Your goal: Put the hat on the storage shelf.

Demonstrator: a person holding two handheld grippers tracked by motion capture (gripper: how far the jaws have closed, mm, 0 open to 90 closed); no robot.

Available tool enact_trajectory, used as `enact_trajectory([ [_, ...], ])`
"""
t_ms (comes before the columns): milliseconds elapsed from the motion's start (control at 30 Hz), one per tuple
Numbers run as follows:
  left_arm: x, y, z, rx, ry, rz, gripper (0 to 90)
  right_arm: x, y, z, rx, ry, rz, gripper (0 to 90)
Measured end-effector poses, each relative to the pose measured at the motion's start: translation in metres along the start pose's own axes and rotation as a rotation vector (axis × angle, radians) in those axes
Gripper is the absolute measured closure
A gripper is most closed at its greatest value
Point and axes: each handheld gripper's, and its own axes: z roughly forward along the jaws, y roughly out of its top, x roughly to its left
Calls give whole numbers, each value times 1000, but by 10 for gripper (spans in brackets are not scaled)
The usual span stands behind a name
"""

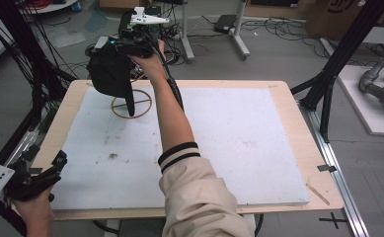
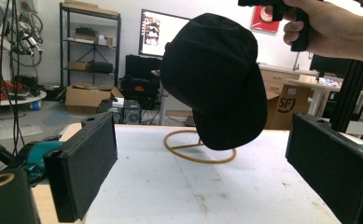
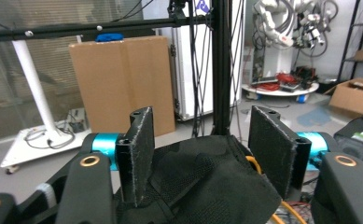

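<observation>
Above the far left of the white-topped table [image 1: 239, 143], a black fabric cap [image 1: 109, 74] sits over a round wooden stand [image 1: 131, 104]. Right gripper [image 3: 195, 154] jaws stand apart around its crown, apparently releasing; left gripper [image 2: 202, 158], wide open, holds nothing.

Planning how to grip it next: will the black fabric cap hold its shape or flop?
The black fabric cap probably flops: its cloth bunches in folds between the right hand-held gripper jaws. The crown stays rounded, so likely semi-stiff. Seemingly light.
</observation>
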Motion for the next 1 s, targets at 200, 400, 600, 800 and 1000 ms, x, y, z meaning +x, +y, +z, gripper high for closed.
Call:
enact_trajectory([
  [200,-1,-1,1,2,1,2,92,5,6,-5,-20,-33,-51,239],
  [400,-2,-1,1,8,2,9,91,10,9,-11,-22,-45,-99,163],
  [600,-4,0,2,9,0,13,91,12,10,-20,-31,-39,-97,129],
  [800,-5,1,2,11,-5,21,91,17,13,-31,-26,-33,-124,122],
  [1000,-7,2,3,16,-6,32,92,21,17,-51,-39,-17,-155,122],
])
